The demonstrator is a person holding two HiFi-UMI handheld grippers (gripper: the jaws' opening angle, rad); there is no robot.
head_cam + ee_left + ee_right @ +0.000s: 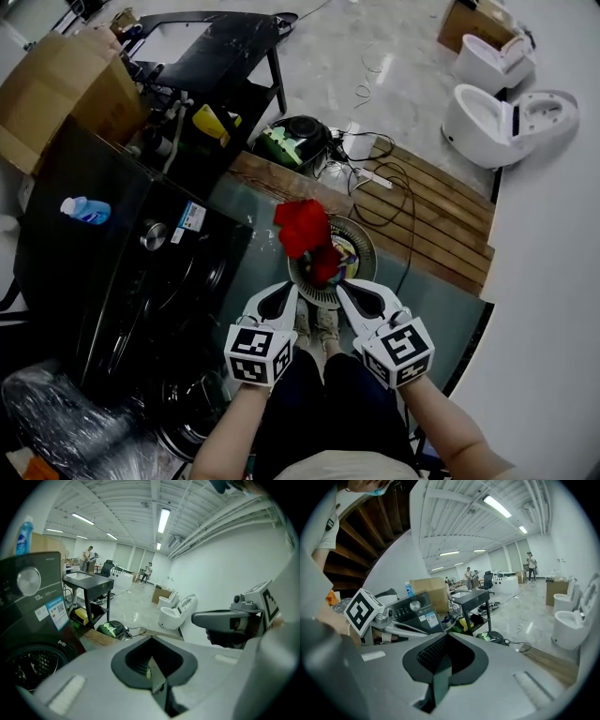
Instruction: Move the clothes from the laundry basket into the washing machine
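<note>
1. Left gripper [286, 292] and right gripper [347, 289], in the head view, hang near the red clothes [303, 227] in the laundry basket [364, 246]; the washing machine [122, 281] stands left.
2. Left gripper view: jaws together, empty.
3. Right gripper view: likewise; they should open wide before biting fabric.

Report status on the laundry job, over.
Left gripper and right gripper shut, empty. Red clothes piled in laundry basket. Washing machine at left, nothing seen between.

Red clothes [303, 228] bunched atop round laundry basket [367, 249]; black washing machine [141, 281] just left of basket.
</note>
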